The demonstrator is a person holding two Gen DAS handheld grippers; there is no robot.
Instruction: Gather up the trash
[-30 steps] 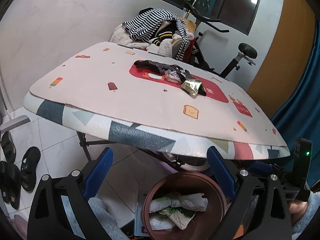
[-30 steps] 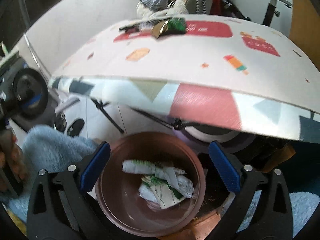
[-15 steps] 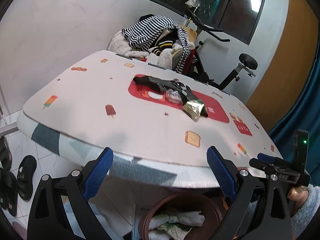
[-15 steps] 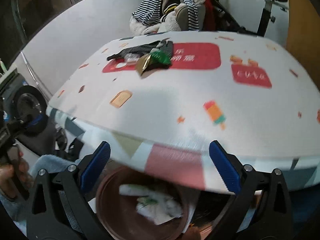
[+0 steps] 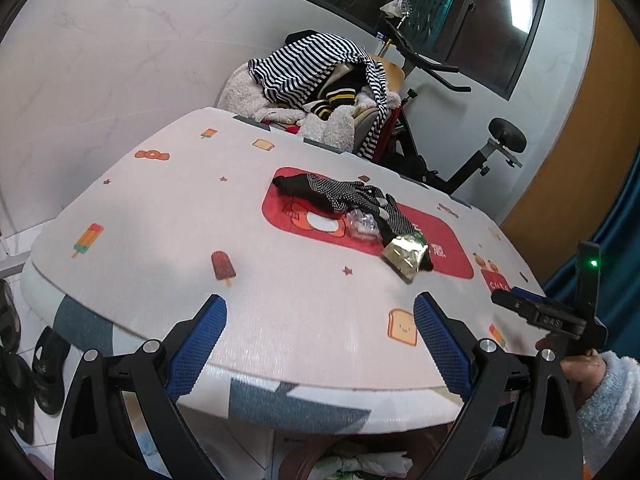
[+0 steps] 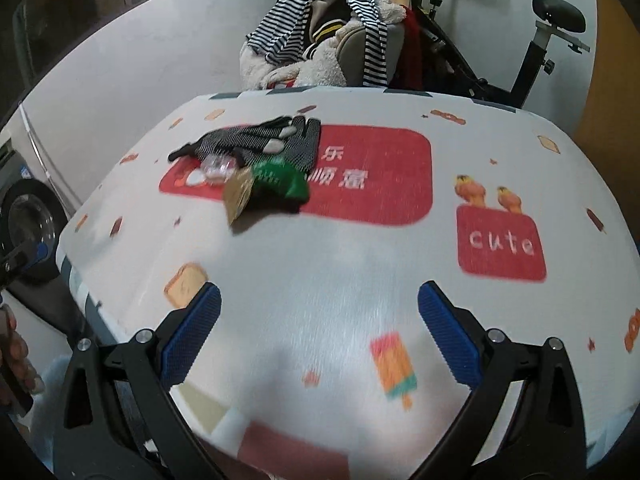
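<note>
A gold-and-green snack wrapper [image 5: 407, 257] [image 6: 264, 186] lies on the patterned table [image 5: 168, 216] [image 6: 360, 264], beside a crumpled clear plastic piece [image 5: 362, 224] [image 6: 218, 168] and black dotted gloves [image 5: 340, 196] [image 6: 260, 140]. My left gripper [image 5: 320, 338] hovers open over the table's near edge, well short of the wrapper. My right gripper [image 6: 320, 328] is open above the near side of the table, empty. The brown bin [image 5: 360, 464] with crumpled paper shows just under the table edge in the left wrist view.
A chair piled with striped clothes [image 5: 320, 80] [image 6: 320, 32] and an exercise bike [image 5: 460, 152] [image 6: 520, 52] stand behind the table. Sandals [image 5: 44, 364] lie on the floor at left. A washing machine [image 6: 24, 224] is at far left. A person's hand [image 5: 576, 364] holds the other gripper.
Both grippers rose from over the bin below the table to above the tabletop's near edge. The bin has dropped almost out of view; the trash on the table now looks closer.
</note>
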